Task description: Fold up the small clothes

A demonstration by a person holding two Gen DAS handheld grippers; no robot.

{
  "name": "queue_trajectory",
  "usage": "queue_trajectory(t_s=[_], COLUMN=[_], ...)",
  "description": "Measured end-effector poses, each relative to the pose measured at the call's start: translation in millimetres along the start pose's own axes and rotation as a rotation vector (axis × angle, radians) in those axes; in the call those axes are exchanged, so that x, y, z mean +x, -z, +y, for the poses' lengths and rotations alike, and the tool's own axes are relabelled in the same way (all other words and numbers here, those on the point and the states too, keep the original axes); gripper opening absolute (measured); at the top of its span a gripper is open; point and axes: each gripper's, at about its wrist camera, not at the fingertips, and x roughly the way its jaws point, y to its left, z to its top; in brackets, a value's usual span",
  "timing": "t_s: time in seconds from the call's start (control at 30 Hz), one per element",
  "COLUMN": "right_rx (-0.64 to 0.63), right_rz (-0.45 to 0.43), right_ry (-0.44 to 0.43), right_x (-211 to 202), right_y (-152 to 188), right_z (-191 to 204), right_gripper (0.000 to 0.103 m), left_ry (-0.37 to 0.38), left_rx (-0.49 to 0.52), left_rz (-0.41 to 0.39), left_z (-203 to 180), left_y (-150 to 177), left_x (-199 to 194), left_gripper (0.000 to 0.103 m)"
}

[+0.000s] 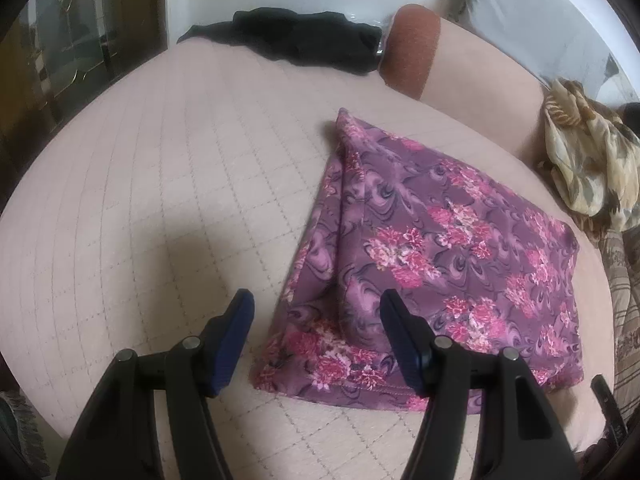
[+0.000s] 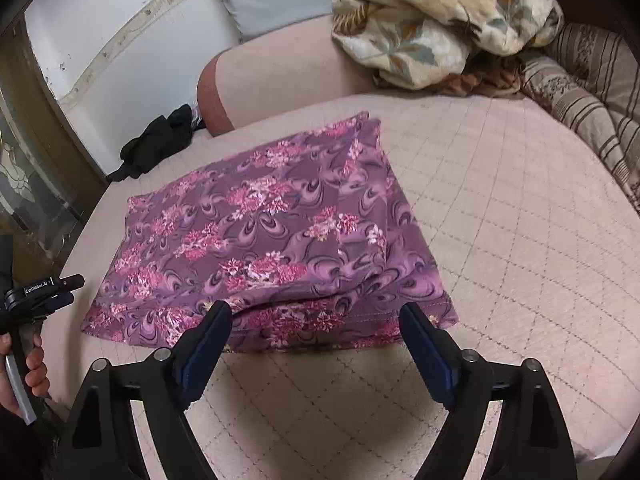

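A purple garment with pink flowers (image 1: 432, 256) lies folded on the pink quilted bed cover (image 1: 160, 200). My left gripper (image 1: 316, 304) is open and empty, hovering over the garment's near left corner. In the right wrist view the same garment (image 2: 260, 232) lies ahead, and my right gripper (image 2: 316, 316) is open and empty over its near hem. The left gripper (image 2: 66, 284) also shows at the left edge of that view, held in a hand.
A black garment (image 1: 304, 44) lies at the bed's far edge. An orange-ended bolster (image 1: 412, 48) and a crumpled floral blanket (image 2: 440, 20) lie behind the garment. A striped cushion (image 2: 588, 80) sits at the right. A glass door (image 1: 68, 40) stands at the left.
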Motion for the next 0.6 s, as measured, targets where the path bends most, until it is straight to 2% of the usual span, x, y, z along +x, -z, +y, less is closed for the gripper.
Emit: queue_trajectory(t_s=[0.1,0.23,0.33,0.4,0.5,0.6], right_rx=[0.008,-0.007,-0.014,-0.032,-0.061,-0.053], right_rz=[-0.006,-0.027,0.022,0.056,0.076,0.065], right_ry=[0.009,-0.041,-0.152,-0.19,-0.195,-0.184], right_x=[-6,-20,-17,-11,-1,8], right_y=[-3,-14,-24,-29,-29,-19], right_z=[5,22,36,44,51,42], right_gripper=[0.09,0.092,0.092,0.092,0.092,0.092], left_ry=[0.01,-0.007,-0.003,-0.007,-0.021,-0.031], left_rx=[0.0,-0.016,-0.041,-0.048,-0.047,-0.037], left_rz=[0.015,0.037,0.05,0.054,0.059,0.065], left_z=[0,5,11,13,12,9], left_y=[1,1,0,1,1,1], left_x=[3,8,12,13,16,20], left_gripper=[0.065,0.066,0.069,0.069,0.07,0.07])
